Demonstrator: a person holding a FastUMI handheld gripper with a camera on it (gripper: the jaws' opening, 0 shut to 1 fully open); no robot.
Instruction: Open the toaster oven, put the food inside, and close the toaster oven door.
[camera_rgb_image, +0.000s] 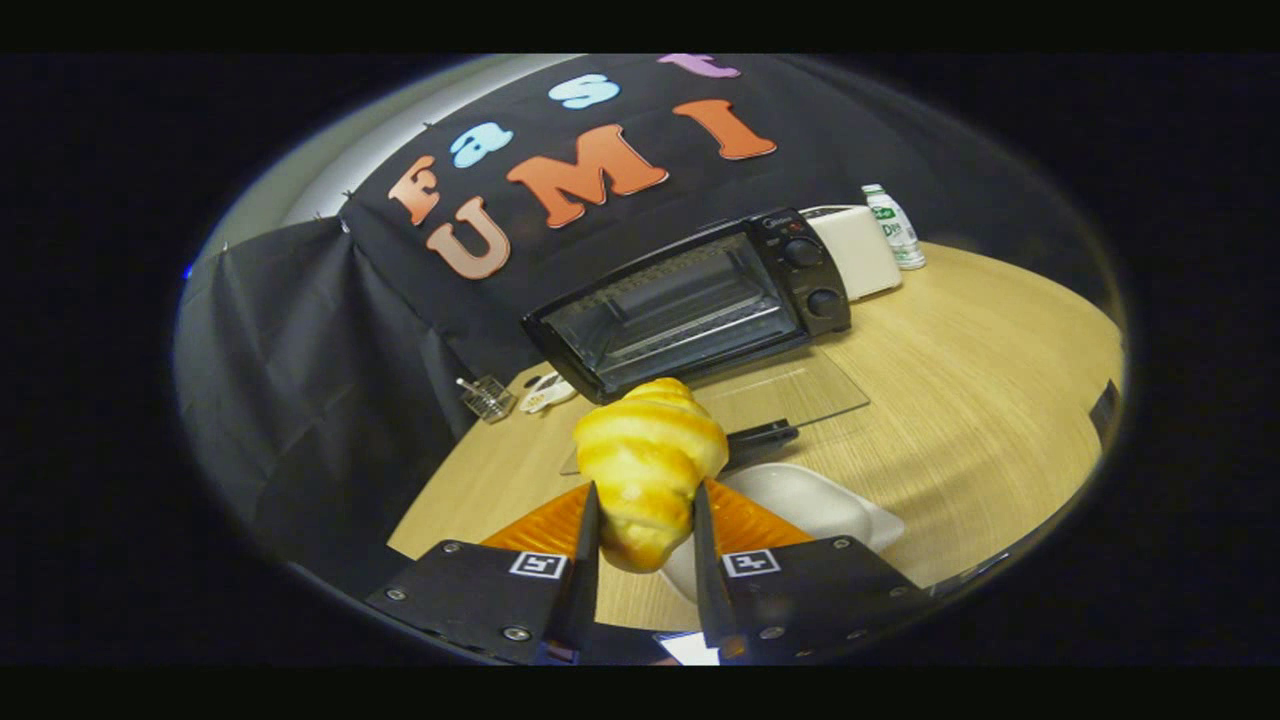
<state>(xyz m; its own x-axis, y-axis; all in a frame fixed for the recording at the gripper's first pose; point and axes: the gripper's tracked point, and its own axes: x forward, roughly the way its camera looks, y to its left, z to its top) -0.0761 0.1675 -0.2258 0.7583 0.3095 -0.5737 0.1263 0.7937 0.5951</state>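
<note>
A golden croissant (648, 462) is held between my two fingers, and the gripper (645, 500) is shut on it, lifted above the table. Beyond the fingers stands the black toaster oven (690, 300) with its glass door (790, 392) folded down flat on the table, its handle (760, 436) toward me. The oven's cavity with its wire rack is open to view. Two knobs (812, 276) sit on the oven's right side. A white plate (810, 505) lies on the table just under and to the right of the croissant.
The wooden table (980, 400) stretches out to the right. A white appliance (860, 250) and a small bottle (895, 226) stand right of the oven. A small wire holder (487, 397) and a white object (545, 393) sit to the left of the oven.
</note>
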